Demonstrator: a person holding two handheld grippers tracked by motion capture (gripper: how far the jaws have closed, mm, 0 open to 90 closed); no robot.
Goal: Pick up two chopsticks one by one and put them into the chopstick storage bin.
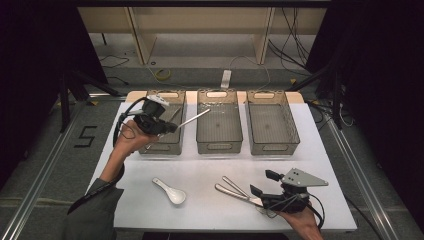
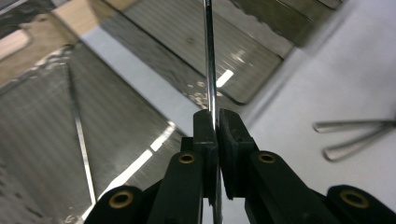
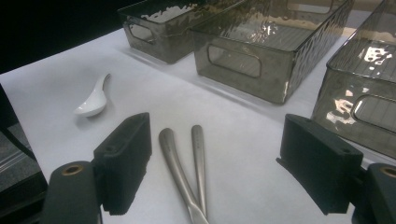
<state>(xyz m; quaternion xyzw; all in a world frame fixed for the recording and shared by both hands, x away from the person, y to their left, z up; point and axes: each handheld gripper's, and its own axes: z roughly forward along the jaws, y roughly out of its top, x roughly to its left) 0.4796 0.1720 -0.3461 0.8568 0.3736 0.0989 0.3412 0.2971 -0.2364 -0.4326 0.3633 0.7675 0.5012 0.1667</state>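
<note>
A thin metal utensil (image 1: 194,119) is being held, clamped in the left gripper (image 1: 172,127), above the left bin (image 1: 161,148). The right gripper (image 1: 261,183) is being held open beside two metal handles (image 1: 231,189); these and a white spoon (image 1: 170,190) are yet to be sorted.

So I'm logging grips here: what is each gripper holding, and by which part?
The left gripper is shut on a thin metal rod, pinched near one end. The right gripper is open, holding nothing.

Grey floor (image 1: 60,165), wooden shelving (image 1: 200,30), trailing cables (image 1: 295,45), dark walls.
</note>
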